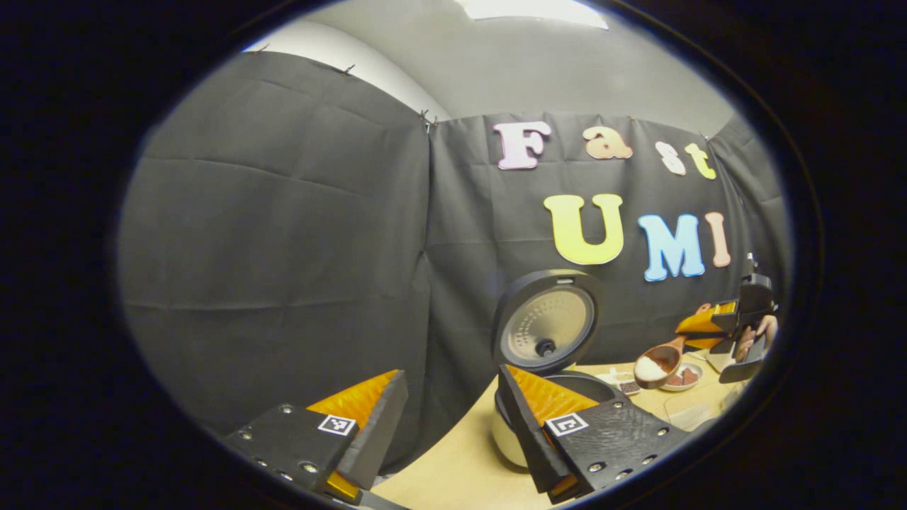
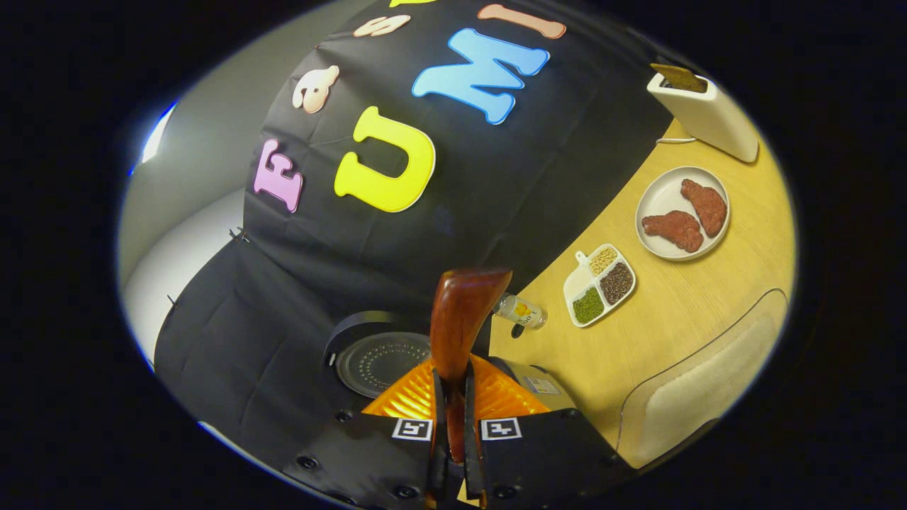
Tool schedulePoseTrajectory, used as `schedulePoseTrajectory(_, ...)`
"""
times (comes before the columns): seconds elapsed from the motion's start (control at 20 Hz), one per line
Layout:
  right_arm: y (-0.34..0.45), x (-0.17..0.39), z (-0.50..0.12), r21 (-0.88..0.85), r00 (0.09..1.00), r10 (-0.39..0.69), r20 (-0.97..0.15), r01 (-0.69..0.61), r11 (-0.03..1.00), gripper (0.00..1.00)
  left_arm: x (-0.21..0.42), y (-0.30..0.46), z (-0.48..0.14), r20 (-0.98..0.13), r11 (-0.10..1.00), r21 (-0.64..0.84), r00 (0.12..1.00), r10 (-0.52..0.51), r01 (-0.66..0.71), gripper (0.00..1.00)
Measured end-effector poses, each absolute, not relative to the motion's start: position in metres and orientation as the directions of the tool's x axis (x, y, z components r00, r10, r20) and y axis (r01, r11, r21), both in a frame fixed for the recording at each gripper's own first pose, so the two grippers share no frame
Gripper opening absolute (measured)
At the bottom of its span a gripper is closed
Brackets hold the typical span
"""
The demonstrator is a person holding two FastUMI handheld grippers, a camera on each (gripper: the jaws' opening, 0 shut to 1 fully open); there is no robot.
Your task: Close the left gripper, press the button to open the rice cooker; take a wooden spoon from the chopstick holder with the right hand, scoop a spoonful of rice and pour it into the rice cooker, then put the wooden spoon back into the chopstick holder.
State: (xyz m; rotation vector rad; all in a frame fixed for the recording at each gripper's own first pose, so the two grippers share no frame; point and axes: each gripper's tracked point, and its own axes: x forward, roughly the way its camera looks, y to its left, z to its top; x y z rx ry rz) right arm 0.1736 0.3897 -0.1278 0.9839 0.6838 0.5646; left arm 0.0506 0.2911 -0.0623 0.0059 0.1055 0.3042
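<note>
**user_a:** Wooden spoon (image 1: pixel 662 360) is loaded, white rice heaped in the bowl of it, hanging in the air between the open rice cooker (image 1: pixel 549 368) and the plate with the two brown pieces (image 1: pixel 684 377). The right tongs (image 2: pixel 453 418) are clamped on the handle, both fingers pressing it from either side. In the right gripper view the spoon (image 2: pixel 460 326) sticks straight out ahead with the cooker's raised lid (image 2: pixel 379 361) just below it.

**user_b:** So the scoop looks done, the pour isn't yet. What about the other hand?

**user_a:** Left tongs (image 1: pixel 453 414) are spread wide open, holding nothing, parked low near the cooker's front over the tabletop (image 1: pixel 460 460). In the left gripper view the lid stands upright, so the pot is reachable.

**user_b:** Spill risk?

**user_a:** My guess, yeah. That mound sits high, so any roll of the wrist before the spoon is over the pot would shed grains onto the tabletop or the sectioned dish of beans (image 2: pixel 599 283). The upright lid is also close to the path; clipping it could jolt the load. And the grip is far back on a smooth handle, so the spoon could twist in the fingers when tipped. Afterwards it has to travel back to the white chopstick holder (image 2: pixel 705 113), which is well apart at the far corner.
</note>
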Motion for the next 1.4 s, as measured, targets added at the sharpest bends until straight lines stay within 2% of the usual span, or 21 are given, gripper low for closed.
schedulePoseTrajectory(0.4, 0.474, 0.173, -0.139, 0.856, 0.598, 0.750, -0.284, -0.194, 0.479, 0.11, 0.036, 0.318, -0.075, -0.118, 0.932, 0.015, 0.925, 0.361, -0.362, 0.82)
schedulePoseTrajectory(0.45, 0.484, 0.172, -0.143, 0.848, 0.592, 0.752, -0.291, -0.204, 0.489, 0.07, 0.036, 0.319, -0.077, -0.119, 0.929, 0.014, 0.922, 0.369, -0.370, 0.80)
schedulePoseTrajectory(0.5, 0.492, 0.172, -0.147, 0.838, 0.586, 0.752, -0.300, -0.215, 0.501, 0.11, 0.038, 0.321, -0.080, -0.122, 0.926, 0.013, 0.919, 0.375, -0.377, 0.80)
schedulePoseTrajectory(0.6, 0.508, 0.170, -0.157, 0.810, 0.574, 0.753, -0.323, -0.244, 0.534, 0.11, 0.036, 0.326, -0.086, -0.130, 0.920, 0.007, 0.912, 0.389, -0.391, 0.80)
schedulePoseTrajectory(0.8, 0.532, 0.163, -0.177, 0.729, 0.548, 0.750, -0.369, -0.329, 0.600, 0.11, 0.031, 0.336, -0.094, -0.144, 0.911, 0.000, 0.901, 0.409, -0.413, 0.82)
schedulePoseTrajectory(1.0, 0.545, 0.154, -0.193, 0.629, 0.529, 0.740, -0.415, -0.421, 0.654, 0.11, 0.018, 0.348, -0.093, -0.142, 0.905, -0.003, 0.896, 0.421, -0.426, 0.80)
schedulePoseTrajectory(1.05, 0.548, 0.152, -0.197, 0.604, 0.525, 0.737, -0.426, -0.441, 0.664, 0.11, 0.018, 0.349, -0.094, -0.143, 0.903, -0.006, 0.894, 0.424, -0.429, 0.82)
schedulePoseTrajectory(1.15, 0.549, 0.148, -0.201, 0.557, 0.519, 0.732, -0.441, -0.481, 0.677, 0.11, 0.019, 0.349, -0.093, -0.143, 0.904, -0.012, 0.895, 0.422, -0.428, 0.80)
schedulePoseTrajectory(1.2, 0.548, 0.148, -0.201, 0.530, 0.521, 0.728, -0.445, -0.503, 0.683, 0.07, 0.019, 0.350, -0.092, -0.140, 0.905, -0.013, 0.897, 0.419, -0.425, 0.80)
schedulePoseTrajectory(1.25, 0.548, 0.146, -0.201, 0.500, 0.527, 0.724, -0.446, -0.524, 0.690, 0.11, 0.021, 0.349, -0.092, -0.139, 0.907, -0.012, 0.899, 0.416, -0.422, 0.80)
schedulePoseTrajectory(1.4, 0.548, 0.144, -0.194, 0.406, 0.539, 0.715, -0.444, -0.590, 0.697, 0.11, 0.027, 0.350, -0.095, -0.141, 0.911, -0.018, 0.903, 0.406, -0.412, 0.80)
